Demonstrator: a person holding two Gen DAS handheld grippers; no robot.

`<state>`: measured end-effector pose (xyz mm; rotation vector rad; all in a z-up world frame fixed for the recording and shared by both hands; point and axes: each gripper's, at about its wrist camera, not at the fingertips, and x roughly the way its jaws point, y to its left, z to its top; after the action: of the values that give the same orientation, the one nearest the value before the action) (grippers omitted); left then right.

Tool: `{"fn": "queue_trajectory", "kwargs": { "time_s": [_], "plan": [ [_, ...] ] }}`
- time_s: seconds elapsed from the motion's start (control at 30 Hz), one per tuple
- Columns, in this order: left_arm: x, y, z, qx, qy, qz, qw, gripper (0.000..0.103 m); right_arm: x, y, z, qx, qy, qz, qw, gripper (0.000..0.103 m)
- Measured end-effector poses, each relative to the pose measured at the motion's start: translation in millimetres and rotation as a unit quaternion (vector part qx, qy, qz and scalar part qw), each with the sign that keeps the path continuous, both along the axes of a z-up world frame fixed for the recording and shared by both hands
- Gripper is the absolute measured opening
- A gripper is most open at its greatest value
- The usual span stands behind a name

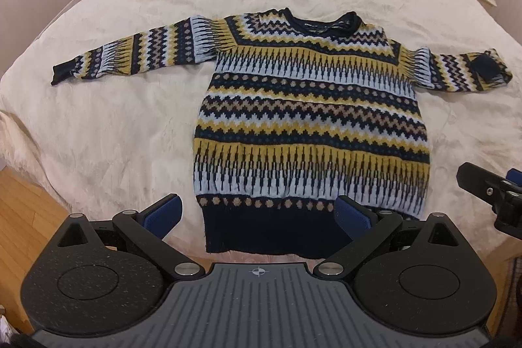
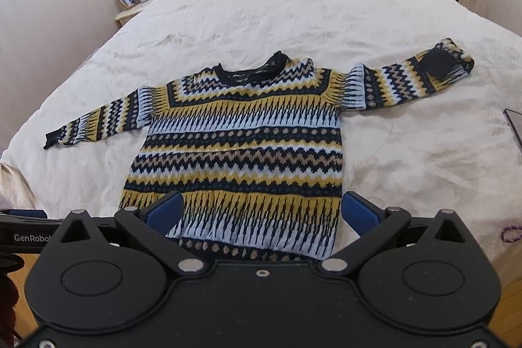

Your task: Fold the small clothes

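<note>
Left wrist view: patterned sweater laid flat, both grippers poised at the hem

Left wrist fisheye shows a knitted sweater (image 1: 310,126) in navy, mustard, pale blue and tan bands, spread face up on a cream bedspread (image 1: 107,132). Its long axis runs from the navy hem at 6 o'clock to the collar at 12 o'clock. The left sleeve (image 1: 137,51) stretches straight out toward 9 o'clock. The right sleeve (image 1: 463,70) reaches toward 3 o'clock, with its navy cuff (image 1: 486,67) turned back onto the sleeve.

The left gripper (image 1: 257,211) hangs over the hem with its jaws spread wide and nothing between them; the blue pads straddle the hem's left half. The right gripper (image 2: 261,211) is likewise spread and empty, over the lower body of the sweater and shifted toward its right side edge.

Judging from the flat, unfolded garment, folding has not yet started. The coming move turns on the sleeves lying crosswise to the body axis: each extends away from the gripper on its own side, so the left gripper is nearer the straight sleeve and the right gripper nearer the one with the turned cuff. That doubled cuff may need smoothing before the sleeve is brought in.
</note>
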<state>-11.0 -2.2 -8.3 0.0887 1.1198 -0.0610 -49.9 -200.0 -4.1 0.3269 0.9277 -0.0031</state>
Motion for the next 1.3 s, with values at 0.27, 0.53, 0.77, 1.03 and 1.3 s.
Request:
{"fn": "queue_trajectory", "kwargs": {
  "time_s": [0.27,0.53,0.77,1.03,1.3],
  "plan": [
    [-1,1,-1,-0.003,0.003,0.002,1.0000,0.101,-1,3,-1,0.003,0.007,0.003,1.000,0.102],
    [-2,2,-1,-0.004,0.003,0.005,1.0000,0.101,-1,6,0,0.004,0.007,0.006,1.000,0.102],
    [1,5,-2,-0.006,0.006,0.009,0.9999,0.101,1,8,-1,0.005,0.010,0.009,1.000,0.102],
    [3,6,-5,-0.005,0.010,0.009,0.9999,0.101,6,9,-2,0.007,0.013,0.015,1.000,0.102],
    [9,8,-9,-0.003,0.019,0.010,0.9998,0.101,11,12,-7,0.014,0.020,0.019,1.000,0.102]
  ]
}}
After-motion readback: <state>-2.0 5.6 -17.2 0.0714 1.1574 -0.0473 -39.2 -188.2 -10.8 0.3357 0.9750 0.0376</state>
